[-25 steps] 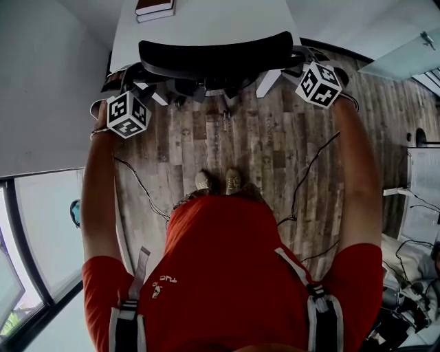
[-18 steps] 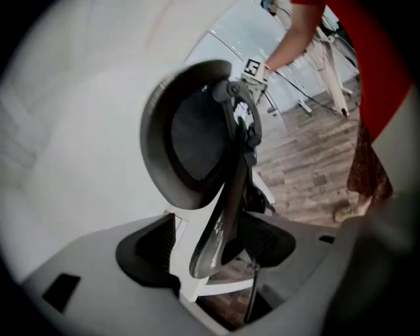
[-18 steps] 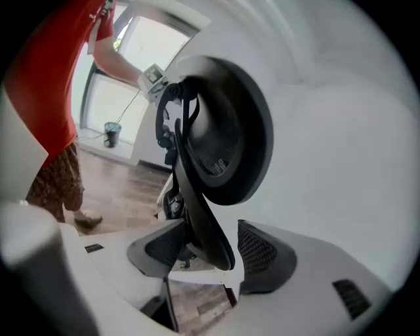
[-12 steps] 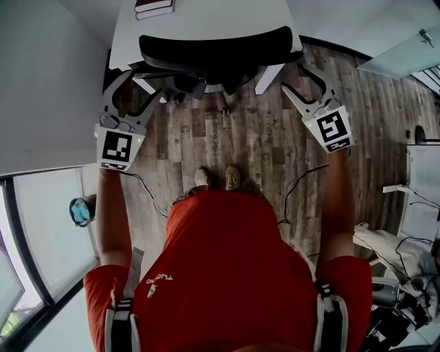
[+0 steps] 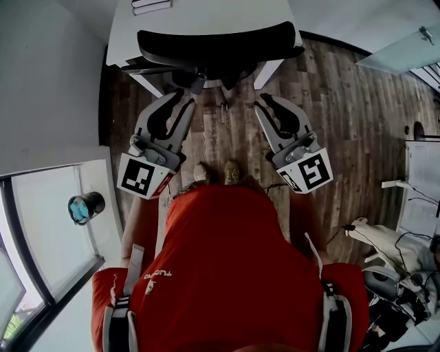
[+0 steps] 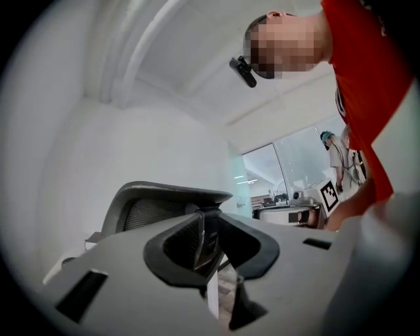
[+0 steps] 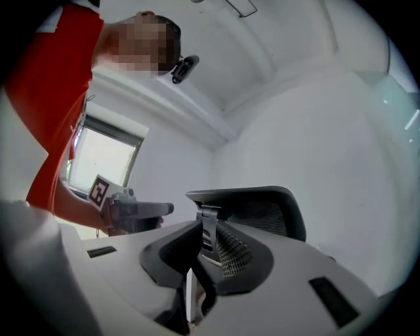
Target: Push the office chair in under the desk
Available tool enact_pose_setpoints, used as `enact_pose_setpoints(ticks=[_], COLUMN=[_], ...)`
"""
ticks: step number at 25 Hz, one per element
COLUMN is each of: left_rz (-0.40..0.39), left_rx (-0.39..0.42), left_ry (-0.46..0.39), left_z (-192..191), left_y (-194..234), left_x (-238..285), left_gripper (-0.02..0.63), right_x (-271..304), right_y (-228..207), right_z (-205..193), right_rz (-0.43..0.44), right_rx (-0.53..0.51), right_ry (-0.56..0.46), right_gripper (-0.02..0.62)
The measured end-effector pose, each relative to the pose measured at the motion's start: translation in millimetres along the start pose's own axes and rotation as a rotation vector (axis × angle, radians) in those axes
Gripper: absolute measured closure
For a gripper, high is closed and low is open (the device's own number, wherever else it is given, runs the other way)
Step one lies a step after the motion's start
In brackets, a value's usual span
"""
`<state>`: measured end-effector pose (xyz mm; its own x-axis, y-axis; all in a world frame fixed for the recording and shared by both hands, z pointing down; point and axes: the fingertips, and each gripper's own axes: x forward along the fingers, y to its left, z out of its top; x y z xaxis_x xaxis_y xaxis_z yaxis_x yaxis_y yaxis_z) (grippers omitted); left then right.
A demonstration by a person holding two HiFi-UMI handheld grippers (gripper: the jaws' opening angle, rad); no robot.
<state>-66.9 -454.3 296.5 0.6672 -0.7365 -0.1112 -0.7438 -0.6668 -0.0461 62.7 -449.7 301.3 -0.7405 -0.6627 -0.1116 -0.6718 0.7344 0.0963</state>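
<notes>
The black office chair [image 5: 216, 45] stands with its backrest against the front edge of the white desk [image 5: 206, 15], its base under the desktop. Both grippers hang over the wooden floor, drawn back from the chair and touching nothing. My left gripper [image 5: 185, 97] points at the chair's left side; its jaws are closing, tips all but meeting, nothing between them. My right gripper [image 5: 264, 102] mirrors it on the right, also closing on nothing. The left gripper view shows the mesh backrest [image 6: 151, 203] beyond the jaws, and so does the right gripper view [image 7: 259, 207].
Books [image 5: 151, 5] lie on the desk's far end. A white wall and a glass partition [image 5: 48, 240] close off the left. Cables and gear [image 5: 402, 295] lie at the right by a white shelf [image 5: 421, 185]. The person's feet [image 5: 216, 177] stand behind the chair.
Both grippers have come back from the chair's sides toward the person and moved inward. Their jaws have gone from wide open to nearly closed. The chair sits slightly farther under the desk.
</notes>
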Motion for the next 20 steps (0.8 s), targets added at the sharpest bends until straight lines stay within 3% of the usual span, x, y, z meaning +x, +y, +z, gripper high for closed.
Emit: enact_pose_setpoints(ticks=[6,20], left_rz=[-0.024,-0.058], left_rx=[-0.007,0.007], left_ry=[0.007,0.043], left_z=[-9.3,-13.7], left_y=[-19.3,-31.3], left_x=[6.1,1.7], left_gripper=[0.592,0.597], right_x=[10.6,20.4], right_y=[27.8,48.3], right_z=[-0.1,3.0], right_rz=[0.042,0.065], right_rx=[0.054,0.065], right_ry=[-0.063,-0.086], right_gripper=[0.563,0.571])
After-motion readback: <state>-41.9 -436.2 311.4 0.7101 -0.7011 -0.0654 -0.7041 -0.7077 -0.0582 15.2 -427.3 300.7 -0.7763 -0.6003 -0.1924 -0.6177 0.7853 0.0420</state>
